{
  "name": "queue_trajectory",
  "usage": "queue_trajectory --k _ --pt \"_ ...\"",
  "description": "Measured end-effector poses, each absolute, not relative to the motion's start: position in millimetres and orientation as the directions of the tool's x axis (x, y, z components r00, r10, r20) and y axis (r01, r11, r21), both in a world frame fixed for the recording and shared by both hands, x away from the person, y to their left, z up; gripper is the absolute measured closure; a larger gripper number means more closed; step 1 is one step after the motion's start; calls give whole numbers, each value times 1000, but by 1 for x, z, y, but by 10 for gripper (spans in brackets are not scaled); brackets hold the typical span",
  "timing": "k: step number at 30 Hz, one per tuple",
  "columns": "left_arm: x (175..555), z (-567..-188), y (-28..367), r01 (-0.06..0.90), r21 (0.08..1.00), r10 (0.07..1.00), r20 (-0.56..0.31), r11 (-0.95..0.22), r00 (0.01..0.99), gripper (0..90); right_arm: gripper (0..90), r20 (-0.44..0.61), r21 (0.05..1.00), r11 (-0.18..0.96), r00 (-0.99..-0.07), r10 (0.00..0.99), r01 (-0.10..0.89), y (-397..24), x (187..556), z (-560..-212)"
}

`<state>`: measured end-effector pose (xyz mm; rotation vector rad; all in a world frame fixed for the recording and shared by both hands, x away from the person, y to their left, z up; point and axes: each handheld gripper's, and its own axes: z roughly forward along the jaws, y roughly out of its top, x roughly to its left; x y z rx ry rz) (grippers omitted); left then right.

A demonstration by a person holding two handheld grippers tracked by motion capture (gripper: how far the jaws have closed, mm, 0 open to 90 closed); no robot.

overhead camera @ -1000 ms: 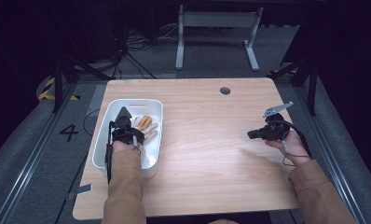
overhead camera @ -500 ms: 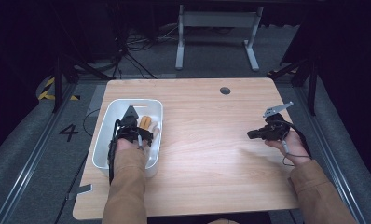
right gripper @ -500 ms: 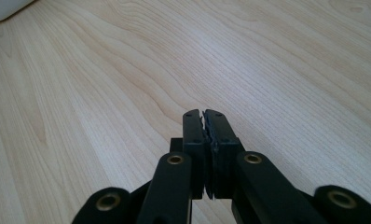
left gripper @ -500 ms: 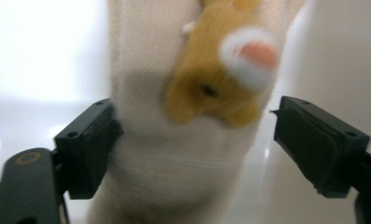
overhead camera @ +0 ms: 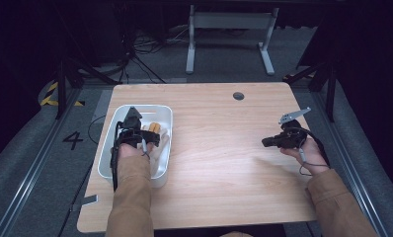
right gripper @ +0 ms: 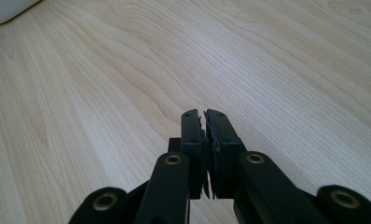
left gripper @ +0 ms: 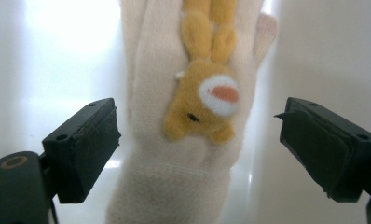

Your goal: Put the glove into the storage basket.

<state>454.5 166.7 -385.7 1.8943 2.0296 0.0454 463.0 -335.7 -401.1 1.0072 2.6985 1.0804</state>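
A cream knitted glove (left gripper: 174,186) with an orange plush animal (left gripper: 204,100) sewn on it lies flat on the floor of a white bin (overhead camera: 150,106). My left gripper (left gripper: 197,135) hangs over it inside the bin. Its jaws have just been opening and now stand wide apart on either side of the glove, with the pads clear of it. In the high view the left gripper (overhead camera: 134,114) is in the bin at the table's left, next to the orange plush (overhead camera: 151,128). My right gripper (right gripper: 205,114) rests shut and empty on the bare wood, also seen at the right as the right gripper (overhead camera: 265,142).
The wooden table (overhead camera: 219,163) has a small round cable hole (overhead camera: 238,96) near its far edge. A corner of the white bin (right gripper: 6,9) shows far off in the right gripper view. Dark floor, cables and a metal stand lie beyond the table.
The left hand has shifted slightly over the bin. The right hand has kept still.
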Motion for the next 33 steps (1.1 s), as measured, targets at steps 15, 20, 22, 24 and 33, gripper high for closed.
queue_trajectory --k 15,20,22,24,33 --pt "430 -336 167 820 568 948 -291 65 127 235 848 158 635 546 -784 601 547 -335 461 -401" --pt "426 -326 148 777 630 919 -309 5 244 283 846 134 638 553 -785 605 535 -334 456 -399" --pt "425 -322 137 770 637 904 -315 -25 290 310 846 127 645 550 -785 606 529 -336 454 -397" --pt "424 -318 126 763 644 894 -312 -49 320 343 846 126 649 546 -783 610 530 -337 452 -397" --pt "409 -303 57 663 703 795 -235 -259 560 360 875 93 656 548 -776 624 519 -344 440 -398"
